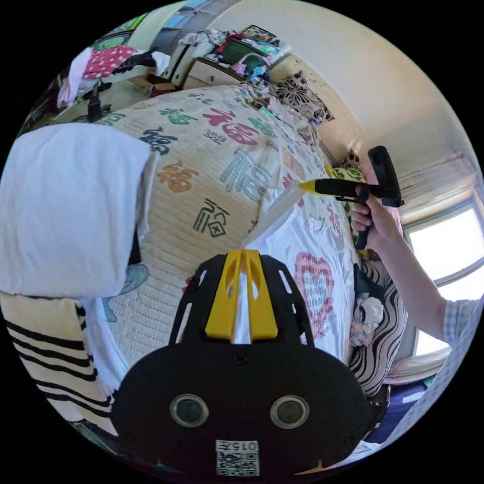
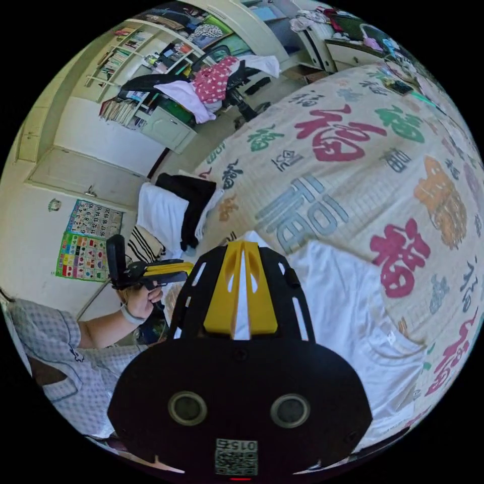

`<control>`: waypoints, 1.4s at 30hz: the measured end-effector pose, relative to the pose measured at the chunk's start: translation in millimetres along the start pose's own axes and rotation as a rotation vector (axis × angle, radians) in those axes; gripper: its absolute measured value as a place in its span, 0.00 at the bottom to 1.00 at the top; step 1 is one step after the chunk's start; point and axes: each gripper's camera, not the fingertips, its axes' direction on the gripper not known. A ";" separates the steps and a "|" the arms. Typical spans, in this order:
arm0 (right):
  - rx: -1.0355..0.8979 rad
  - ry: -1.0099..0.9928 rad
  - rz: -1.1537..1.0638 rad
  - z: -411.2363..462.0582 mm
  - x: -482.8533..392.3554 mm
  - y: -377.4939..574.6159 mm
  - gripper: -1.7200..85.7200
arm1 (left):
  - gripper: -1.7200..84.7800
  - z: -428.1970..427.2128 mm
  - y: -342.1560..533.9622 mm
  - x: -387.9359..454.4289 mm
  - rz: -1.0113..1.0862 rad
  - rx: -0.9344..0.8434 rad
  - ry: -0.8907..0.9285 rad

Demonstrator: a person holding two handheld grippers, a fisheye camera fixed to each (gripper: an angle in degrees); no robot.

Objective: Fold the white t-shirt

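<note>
The white t-shirt (image 1: 282, 237) lies on the bed with a pink heart print (image 1: 313, 290) facing up; in the right gripper view the white t-shirt (image 2: 343, 312) spreads to the right of my jaws. My left gripper (image 1: 243, 252) is shut on an edge of the shirt, with white cloth showing between its yellow jaws. My right gripper (image 2: 242, 244) is likewise shut on the shirt's edge. In the left gripper view the right gripper (image 1: 304, 186), held in a hand (image 1: 370, 219), pinches a lifted strip of the shirt. The left gripper (image 2: 189, 266) also appears in the right gripper view.
The bed cover (image 1: 201, 166) bears large coloured characters. A stack of folded clothes sits at the bed's edge: a white piece (image 1: 65, 212), a striped one (image 1: 45, 343), a black one (image 2: 189, 201). A chair (image 2: 217, 80) draped with clothes, shelves and a window (image 1: 448, 252) surround the bed.
</note>
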 end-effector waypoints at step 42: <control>-0.253 0.273 0.924 104.2 38.5 577.5 0.09 | 0.08 45.1 253.6 34.8 0.087 -0.858 -0.310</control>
